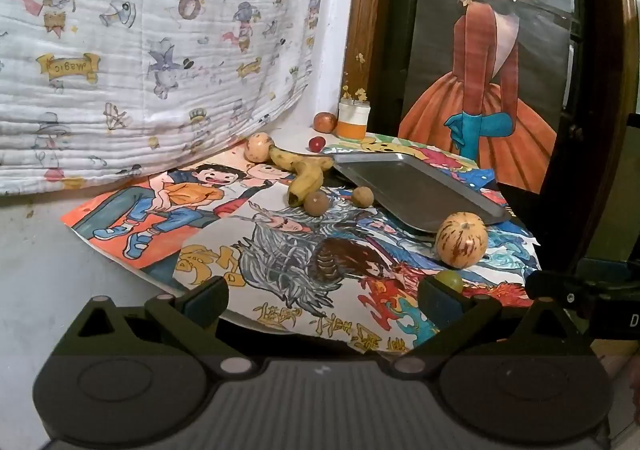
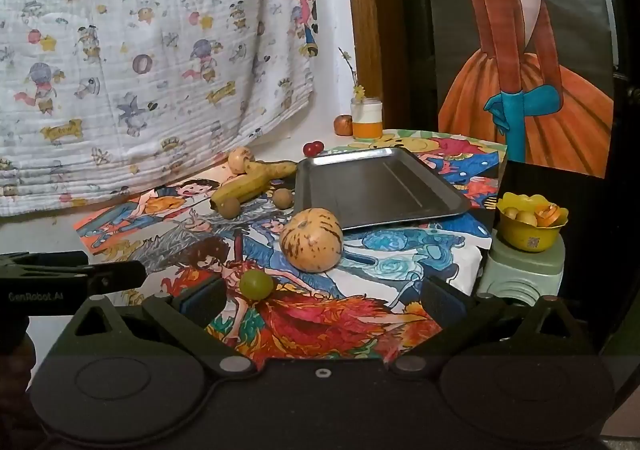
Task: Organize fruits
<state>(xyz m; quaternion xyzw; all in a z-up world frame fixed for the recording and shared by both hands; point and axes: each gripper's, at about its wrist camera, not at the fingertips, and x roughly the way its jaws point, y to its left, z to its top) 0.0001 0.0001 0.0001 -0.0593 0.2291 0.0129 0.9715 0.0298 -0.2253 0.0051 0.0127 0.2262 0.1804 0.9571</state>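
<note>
Your left gripper [image 1: 324, 302] has its fingers spread wide with nothing between them; your right gripper [image 2: 322, 300] is likewise spread and empty. Landmark: the metal tray [image 2: 380, 186], bare, lying on the drawn paper sheets [image 2: 400, 262] with its long axis running from near left to far right in the right wrist view. The striped melon [image 2: 311, 240] sits at the tray's near left corner, stem end up, whether touching the rim I cannot tell. The green grape [image 2: 256, 284] lies nearer you than the melon, just beside your right gripper's left finger. The banana [image 2: 244, 184] lies left of the tray, long axis roughly parallel to the tray's far edge, cut end pointing away from the tray. Two small brown round fruits [image 2: 231, 207] rest between banana and tray.
</note>
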